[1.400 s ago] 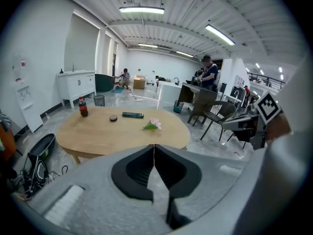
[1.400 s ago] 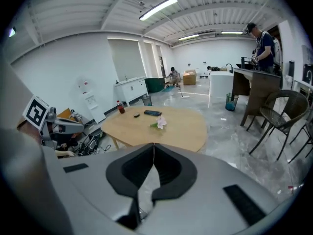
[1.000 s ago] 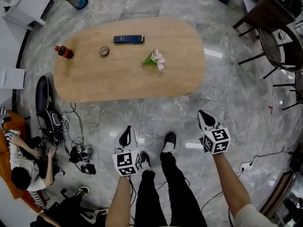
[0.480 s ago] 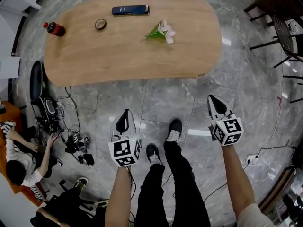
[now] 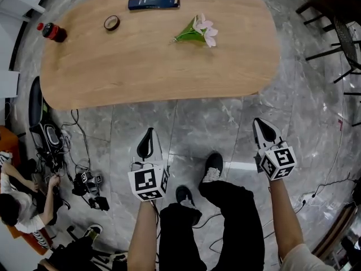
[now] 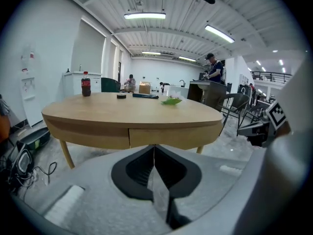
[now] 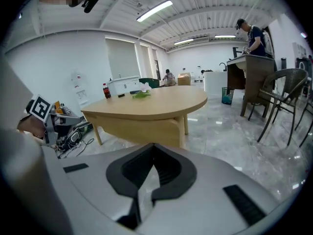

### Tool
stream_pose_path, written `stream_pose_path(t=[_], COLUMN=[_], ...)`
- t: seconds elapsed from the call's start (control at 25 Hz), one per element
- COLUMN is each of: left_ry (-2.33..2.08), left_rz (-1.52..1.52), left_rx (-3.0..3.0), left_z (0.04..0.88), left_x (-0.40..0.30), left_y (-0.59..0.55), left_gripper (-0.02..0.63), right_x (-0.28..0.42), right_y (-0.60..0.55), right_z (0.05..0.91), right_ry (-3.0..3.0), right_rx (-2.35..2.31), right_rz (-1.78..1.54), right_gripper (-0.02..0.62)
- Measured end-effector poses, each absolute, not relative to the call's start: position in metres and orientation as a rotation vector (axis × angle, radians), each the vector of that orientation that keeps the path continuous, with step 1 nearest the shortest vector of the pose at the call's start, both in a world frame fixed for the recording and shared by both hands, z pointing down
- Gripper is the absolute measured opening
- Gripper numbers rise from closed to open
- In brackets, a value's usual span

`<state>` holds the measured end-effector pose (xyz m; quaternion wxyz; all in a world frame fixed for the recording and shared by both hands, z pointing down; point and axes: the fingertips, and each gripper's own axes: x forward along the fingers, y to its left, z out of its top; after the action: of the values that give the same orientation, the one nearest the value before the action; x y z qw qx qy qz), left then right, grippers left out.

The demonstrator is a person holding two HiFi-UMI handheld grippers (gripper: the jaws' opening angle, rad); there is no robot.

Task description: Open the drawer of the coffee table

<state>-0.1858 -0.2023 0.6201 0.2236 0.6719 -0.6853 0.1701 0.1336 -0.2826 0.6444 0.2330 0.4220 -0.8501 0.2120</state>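
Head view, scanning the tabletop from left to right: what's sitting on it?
dark bottle → tape roll → dark blue box → pink flower sprig

1 table (image 5: 141,66), 1 bottle (image 5: 51,31), 1 tape (image 5: 111,22), 1 box (image 5: 153,3), 1 flower (image 5: 198,31), 2 hand-held grippers (image 5: 148,134) (image 5: 259,124).

On the coffee table (image 5: 141,66) the bottle (image 5: 52,31) stands leftmost, then tape roll (image 5: 111,22), box (image 5: 153,3), and flower (image 5: 198,31) rightmost.
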Motion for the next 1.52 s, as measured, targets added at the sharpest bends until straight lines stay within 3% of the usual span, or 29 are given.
stream_pose_path(t=[0.6,0.92,1.04,1.24,1.52], left_ry=[-1.987,-2.050,-2.072,-2.020,-1.964], left_rz=[0.346,0.219,0.170,0.187,0.196], left_rx=[2.076,2.158,2.169,2.244,2.286], left_z=[0.740,0.742,0.726,0.699,0.687], left_x=[-0.210,-0.220,-0.234,-0.239,-0.228], left_y=[-0.273,-0.271,-0.267,-0.273,-0.276], left_gripper=[0.012,0.014,0.104,0.133,0.167], right_x=[0.140,0.141,0.146,0.155,0.147], right_y=[-0.335,-0.334,-0.334,-0.345,-0.351], right_z=[0.755,0.756,0.740,0.706,0.693], right_ry=[-2.567,-2.640,-2.653,-2.661,-2.645], right_rx=[1.187,1.242,1.270,1.316,1.290], right_rz=[0.363,0.236,0.213,0.189,0.215], right_gripper=[0.017,0.017,0.017,0.019,0.193])
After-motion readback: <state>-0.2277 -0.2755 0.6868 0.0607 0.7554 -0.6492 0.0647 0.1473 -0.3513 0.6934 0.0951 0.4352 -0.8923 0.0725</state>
